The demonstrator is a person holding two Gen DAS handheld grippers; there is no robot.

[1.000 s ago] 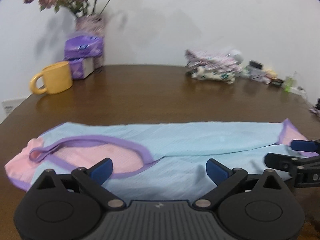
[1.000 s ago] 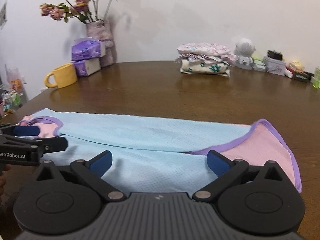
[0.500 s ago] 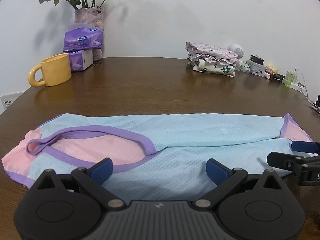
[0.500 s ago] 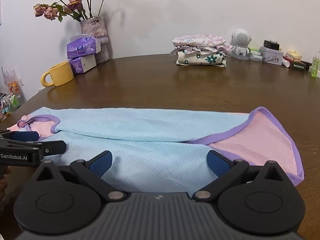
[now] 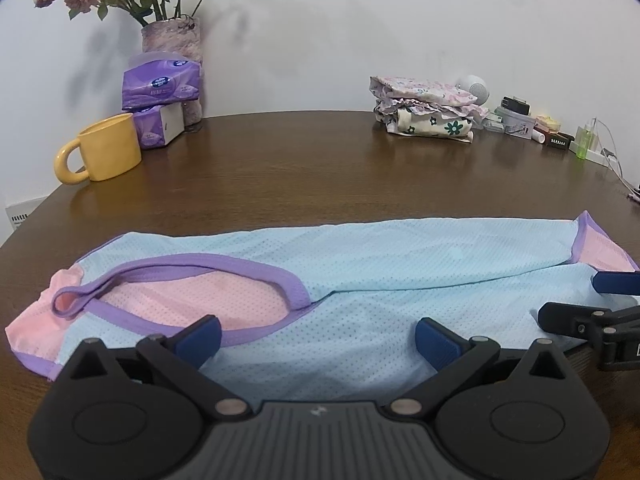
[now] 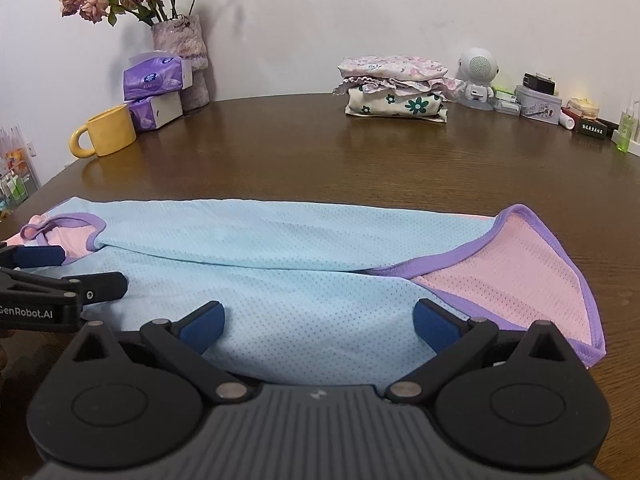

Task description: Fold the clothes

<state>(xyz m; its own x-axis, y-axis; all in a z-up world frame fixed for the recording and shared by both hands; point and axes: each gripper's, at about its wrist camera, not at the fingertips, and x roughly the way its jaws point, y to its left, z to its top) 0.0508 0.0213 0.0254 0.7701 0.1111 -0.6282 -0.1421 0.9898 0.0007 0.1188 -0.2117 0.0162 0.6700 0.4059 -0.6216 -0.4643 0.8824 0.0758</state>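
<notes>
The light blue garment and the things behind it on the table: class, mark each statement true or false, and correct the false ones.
1. The light blue garment lies stretched across the wooden table. True.
2. The left tongs are shut on the cloth. False: their fingers stand wide apart, gripping nothing.
3. The yellow mug lies on its side. False: it stands upright.
4. A pile of folded clothes sits near the wall. True.
5. The right tongs are open. True.

Brown wooden table [image 5: 304, 168]: blue garment [image 5: 360, 272], yellow mug [image 5: 102, 148], folded clothes [image 6: 396, 92], tissue packs [image 5: 160, 100].
</notes>
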